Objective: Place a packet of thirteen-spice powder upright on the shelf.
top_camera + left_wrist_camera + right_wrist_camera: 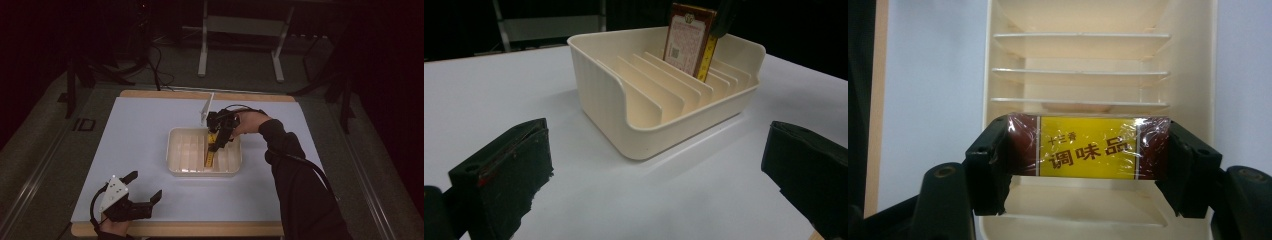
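Observation:
A cream slotted rack [175, 152] stands mid-table, with several thin dividers inside. My right gripper [216, 142] is shut on a flat seasoning box [212, 150], brown with a yellow edge. In the right gripper view the box [1088, 147] is clamped by its two ends between the black pads, over the rack's slots [1080, 72]. The left gripper view shows the box [689, 40] upright, its lower end down between two dividers of the rack [639, 125]. My left gripper [145, 186] rests open near the table's front left corner, nothing between its fingers [504, 175].
A small white card [206, 107] stands upright just behind the rack. The table has a pale blue top [140, 130] with a wooden edge [175, 229]. Metal stand legs [202, 50] are on the dark floor beyond.

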`<state>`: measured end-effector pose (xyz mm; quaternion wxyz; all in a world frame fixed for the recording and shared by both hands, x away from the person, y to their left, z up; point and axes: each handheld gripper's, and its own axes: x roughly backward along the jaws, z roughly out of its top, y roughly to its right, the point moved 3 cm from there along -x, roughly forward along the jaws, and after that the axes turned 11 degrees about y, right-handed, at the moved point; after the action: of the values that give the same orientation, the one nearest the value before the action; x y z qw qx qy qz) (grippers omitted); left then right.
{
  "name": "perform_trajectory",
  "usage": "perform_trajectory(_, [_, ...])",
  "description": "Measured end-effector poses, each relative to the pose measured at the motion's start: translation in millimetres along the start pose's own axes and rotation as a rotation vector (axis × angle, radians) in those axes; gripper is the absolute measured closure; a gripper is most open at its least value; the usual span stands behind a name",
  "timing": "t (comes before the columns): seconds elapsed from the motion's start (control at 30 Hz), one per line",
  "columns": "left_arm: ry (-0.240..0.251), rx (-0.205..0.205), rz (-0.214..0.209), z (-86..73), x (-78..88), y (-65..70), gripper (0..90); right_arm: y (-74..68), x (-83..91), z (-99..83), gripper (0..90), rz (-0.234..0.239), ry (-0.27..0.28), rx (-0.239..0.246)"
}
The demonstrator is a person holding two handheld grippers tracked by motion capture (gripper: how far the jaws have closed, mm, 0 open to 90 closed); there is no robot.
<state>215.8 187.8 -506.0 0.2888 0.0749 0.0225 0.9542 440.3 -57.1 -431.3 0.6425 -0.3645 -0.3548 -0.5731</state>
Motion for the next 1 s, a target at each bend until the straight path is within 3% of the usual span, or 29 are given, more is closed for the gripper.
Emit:
perform_trajectory(0.3, [0.001,0.006,0.003,0.0,-0.1,-1.0,0.0,0.2,-7.0,-0.2,31.7,-0.003,0.006,-0.003])
perform_trajectory(0.6, [0.003,0.012,0.000,0.0,-0.3,-0.8,0.0,-1.1,-6.0,2.1,30.8,-0.007,-0.021,-0.003])
perform_trajectory(0.77, [0.002,0.010,-0.001,-0.1,-0.4,-0.9,0.0,-2.4,4.6,6.8,28.9,-0.010,0.008,-0.017])
perform_trajectory(1.0, [0.001,0.009,-0.002,-0.2,-0.9,-0.7,0.0,-5.9,22.7,9.3,28.5,-0.034,-0.005,-0.020])
